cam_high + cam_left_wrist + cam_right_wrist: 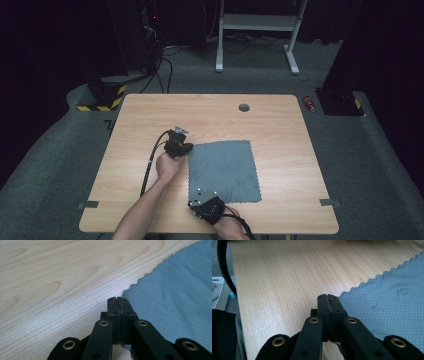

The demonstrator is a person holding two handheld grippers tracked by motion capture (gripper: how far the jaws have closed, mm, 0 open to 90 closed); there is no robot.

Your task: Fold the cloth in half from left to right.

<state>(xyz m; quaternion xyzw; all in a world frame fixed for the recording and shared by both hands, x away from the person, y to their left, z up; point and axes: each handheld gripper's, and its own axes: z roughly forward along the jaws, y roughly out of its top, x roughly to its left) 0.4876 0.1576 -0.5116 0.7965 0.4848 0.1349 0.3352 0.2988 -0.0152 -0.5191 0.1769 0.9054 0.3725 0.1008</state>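
Observation:
A grey cloth (222, 170) with a zigzag edge lies flat on the wooden table (150, 115). My left gripper (189, 148) sits at the cloth's far left corner. In the left gripper view its jaws (117, 299) stand pressed together, and the cloth (175, 302) runs in under them at the corner. My right gripper (192, 202) is at the near left corner. In the right gripper view it (328, 297) is likewise shut, and the cloth's (387, 307) edge meets the seam between the pads.
A round cable hole (244, 107) is in the table's far side. Tape marks (87, 204) sit at the near left and near right (327, 202) edges. On the floor behind stand a white desk frame (257, 30) and a yellow-black striped base (100, 102).

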